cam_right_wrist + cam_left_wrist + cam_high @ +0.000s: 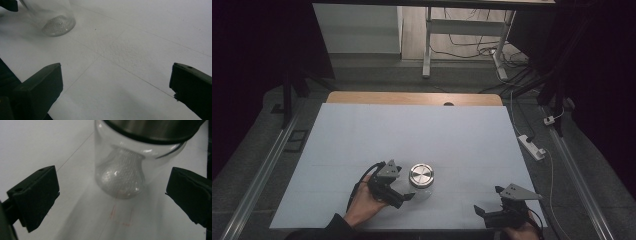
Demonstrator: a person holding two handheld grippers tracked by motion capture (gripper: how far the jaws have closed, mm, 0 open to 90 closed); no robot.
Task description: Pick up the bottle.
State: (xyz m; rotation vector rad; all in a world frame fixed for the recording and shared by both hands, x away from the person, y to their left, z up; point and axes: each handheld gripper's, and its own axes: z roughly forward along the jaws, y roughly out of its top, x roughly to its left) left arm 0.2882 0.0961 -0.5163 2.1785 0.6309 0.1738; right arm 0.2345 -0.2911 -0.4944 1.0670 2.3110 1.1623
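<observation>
A clear glass jar [422,184] with a round steel lid [421,174] stands upright on the white table sheet [412,135], near its front middle. My left gripper [404,196] is just left of the jar, open. In the left gripper view the jar [122,172] stands a little ahead of the two black jaws, which are wide apart and touch nothing. My right gripper [482,212] is open at the front right, well away from the jar. In the right gripper view the jar's textured base [56,25] is at the top left.
The sheet lies on a wooden table whose far edge [412,97] shows beyond it. A power strip [532,146] and cables lie on the floor to the right. Desk legs [428,45] stand behind the table. Faint red marks [120,216] show on the sheet near the jar.
</observation>
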